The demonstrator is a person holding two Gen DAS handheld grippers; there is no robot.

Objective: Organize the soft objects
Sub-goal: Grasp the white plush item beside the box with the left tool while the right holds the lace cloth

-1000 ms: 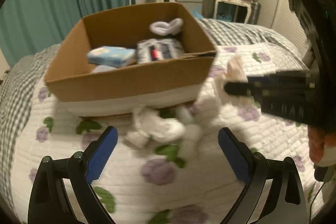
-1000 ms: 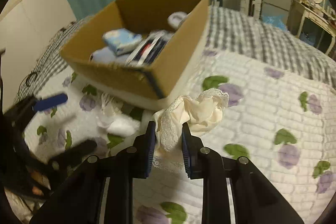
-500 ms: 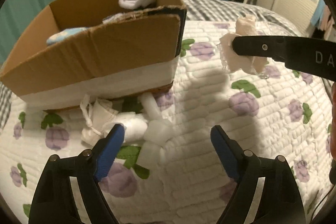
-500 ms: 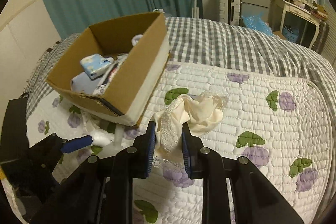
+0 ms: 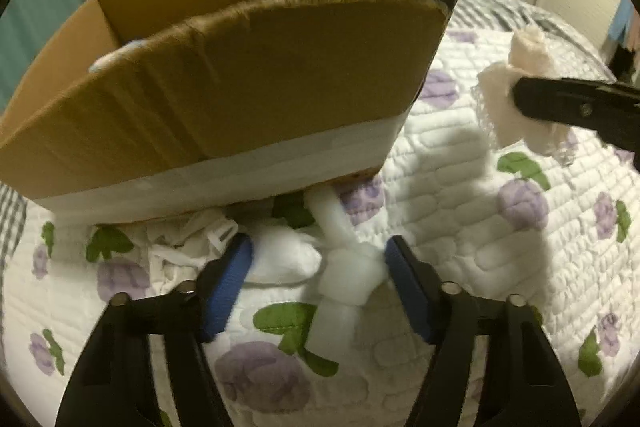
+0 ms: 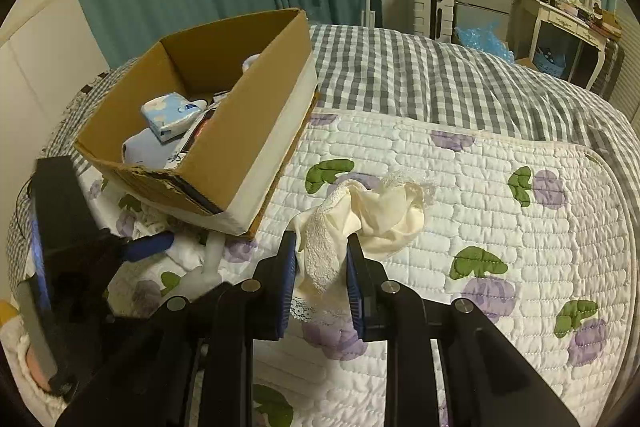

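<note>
The left tongs [image 5: 316, 267] are closing around white socks [image 5: 288, 259] at the box's [image 5: 240, 99] six o'clock; right tongs [image 6: 322, 259] pinch the lace cloth [image 6: 372, 215]. The knotted strip [image 5: 340, 267] could slip free.

Cardboard box [image 6: 224, 147] sits on the quilt [image 6: 480, 211], packets inside it. Knotted cloth bundle [image 5: 340, 267] lies on the quilt just before the box's near wall, between the left gripper's [image 5: 318, 263] fingers. Lace cloth [image 6: 360, 215] hangs right of the box.
</note>
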